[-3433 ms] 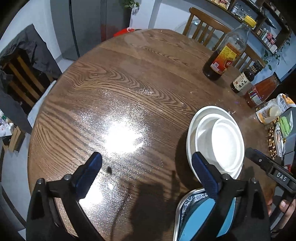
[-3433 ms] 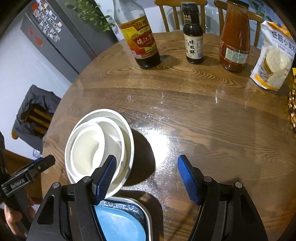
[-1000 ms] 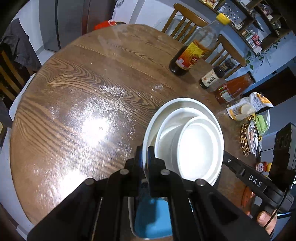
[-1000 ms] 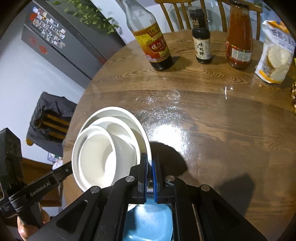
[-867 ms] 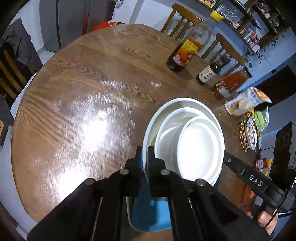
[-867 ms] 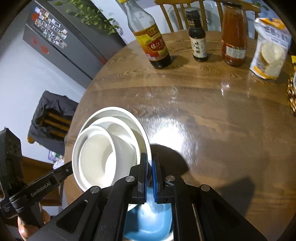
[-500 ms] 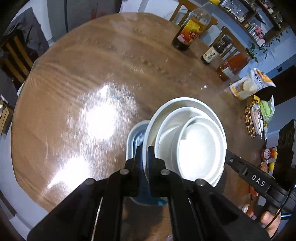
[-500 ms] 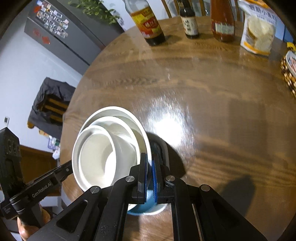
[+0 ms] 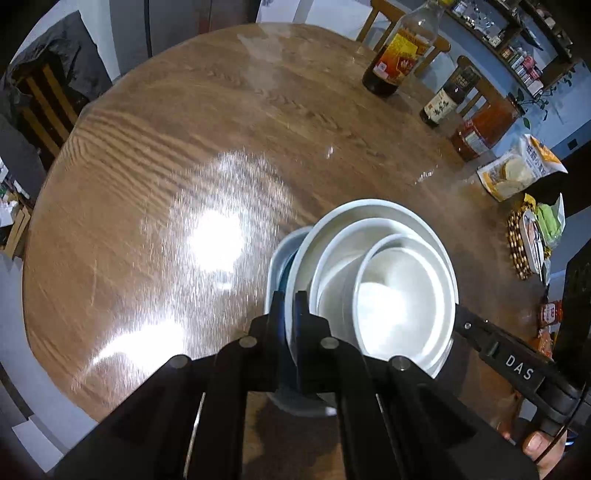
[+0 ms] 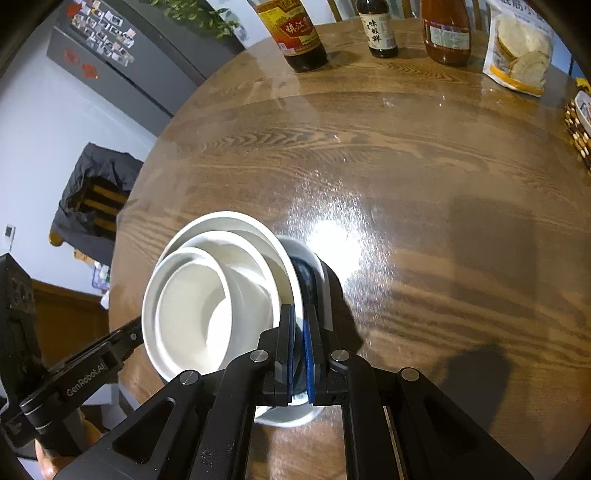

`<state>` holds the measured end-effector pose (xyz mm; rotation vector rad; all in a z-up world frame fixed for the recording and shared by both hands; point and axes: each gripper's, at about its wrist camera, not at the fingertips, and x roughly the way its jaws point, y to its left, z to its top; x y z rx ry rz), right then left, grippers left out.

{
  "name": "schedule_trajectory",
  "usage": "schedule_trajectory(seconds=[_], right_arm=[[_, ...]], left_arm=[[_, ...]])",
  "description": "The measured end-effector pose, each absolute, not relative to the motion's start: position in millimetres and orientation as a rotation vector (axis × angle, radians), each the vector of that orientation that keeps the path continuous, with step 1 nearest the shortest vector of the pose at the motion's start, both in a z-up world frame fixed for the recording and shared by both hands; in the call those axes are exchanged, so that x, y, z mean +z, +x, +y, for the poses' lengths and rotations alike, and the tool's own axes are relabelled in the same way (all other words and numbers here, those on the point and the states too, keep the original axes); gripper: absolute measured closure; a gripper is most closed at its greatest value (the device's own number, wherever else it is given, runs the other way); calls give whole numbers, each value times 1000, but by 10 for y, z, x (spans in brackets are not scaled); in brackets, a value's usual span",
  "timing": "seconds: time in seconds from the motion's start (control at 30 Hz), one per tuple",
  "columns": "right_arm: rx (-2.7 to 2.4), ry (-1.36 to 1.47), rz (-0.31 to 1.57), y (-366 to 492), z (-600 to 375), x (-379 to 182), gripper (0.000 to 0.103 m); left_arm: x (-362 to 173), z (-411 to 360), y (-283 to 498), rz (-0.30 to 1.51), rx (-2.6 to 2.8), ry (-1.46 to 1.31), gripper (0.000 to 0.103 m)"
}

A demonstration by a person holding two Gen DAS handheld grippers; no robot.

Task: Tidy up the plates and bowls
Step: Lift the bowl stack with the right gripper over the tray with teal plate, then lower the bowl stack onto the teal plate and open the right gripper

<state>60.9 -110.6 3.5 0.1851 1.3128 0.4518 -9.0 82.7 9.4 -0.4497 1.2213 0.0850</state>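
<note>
Left wrist: both tongs (image 9: 290,310) (image 10: 299,325) pinch the large bowl's (image 9: 334,218) rim; two smaller bowls (image 9: 399,295) nest inside.

Wide bare stretch of the round table (image 9: 155,177) is lying open ahead & to the left, nothing standing there. Far edge is being blocked by the vinegar bottle (image 10: 291,33), small soy bottle (image 10: 376,29), red sauce bottle (image 10: 447,33) & snack bag (image 10: 517,48), w/ a beaded mat (image 9: 517,247) crowding the right rim. Close in, the blue dish (image 10: 310,280) is sitting on the wood, prob. under the stacked white bowls (image 9: 376,288).
</note>
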Motion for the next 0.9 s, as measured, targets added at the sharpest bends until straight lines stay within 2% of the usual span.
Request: schedule_trajectory(seconds=[0.47, 0.67, 0.7, 0.77, 0.83, 0.9], right_arm=[[410, 190, 1225, 1071, -919, 92, 94], [388, 184, 1199, 1199, -910, 101, 94], [380, 176, 1193, 1189, -918, 104, 94], [367, 160, 1185, 1157, -939, 102, 94], [348, 135, 1179, 1134, -955, 107, 94], [343, 108, 1163, 1096, -957, 122, 94]], left_arm=[[58, 980, 550, 1177, 89, -462, 102], [68, 974, 703, 1162, 83, -430, 97], [67, 976, 700, 1157, 86, -423, 93], [66, 1004, 664, 1146, 106, -407, 77], [55, 1042, 630, 1136, 136, -388, 46], [35, 1082, 587, 1128, 133, -394, 40]])
